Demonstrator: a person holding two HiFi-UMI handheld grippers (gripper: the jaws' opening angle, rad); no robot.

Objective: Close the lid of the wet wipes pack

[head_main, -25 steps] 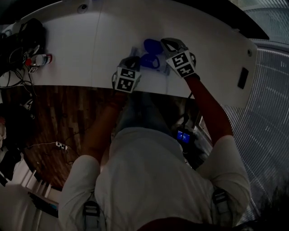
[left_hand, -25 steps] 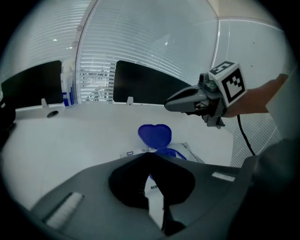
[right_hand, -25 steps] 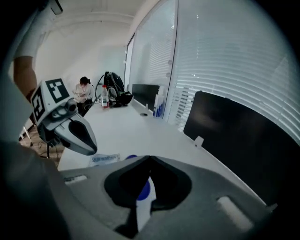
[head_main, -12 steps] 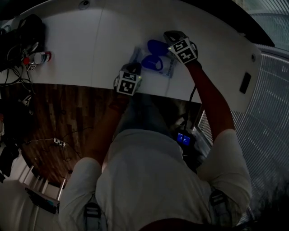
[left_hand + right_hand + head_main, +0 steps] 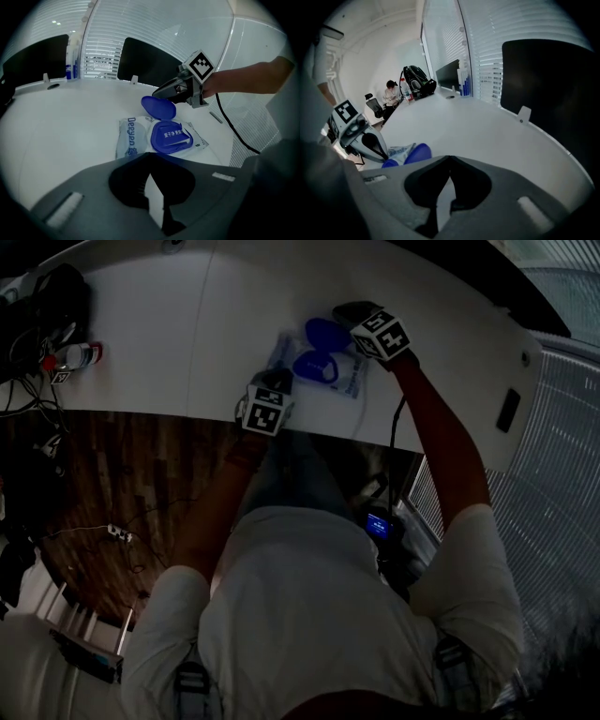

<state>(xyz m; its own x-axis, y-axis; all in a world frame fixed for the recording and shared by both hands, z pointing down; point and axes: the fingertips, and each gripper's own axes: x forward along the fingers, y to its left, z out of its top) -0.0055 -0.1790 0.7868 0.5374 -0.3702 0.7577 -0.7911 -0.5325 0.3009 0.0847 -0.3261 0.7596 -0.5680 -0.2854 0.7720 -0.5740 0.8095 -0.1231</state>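
One lid [image 5: 158, 107] raised; wipes pack [image 5: 132, 140] near table [image 5: 159, 352] front edge.

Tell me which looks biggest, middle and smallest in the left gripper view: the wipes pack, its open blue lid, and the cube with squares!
1. Wipes pack: clearly the largest.
2 and 3. Blue lid and cube: they look about the same size, so I won't rank them.

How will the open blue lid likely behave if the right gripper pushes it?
The lid stands raised on its hinge, so it probably pivots down rigidly. The pack looks soft and light; it may slide on the smooth table.
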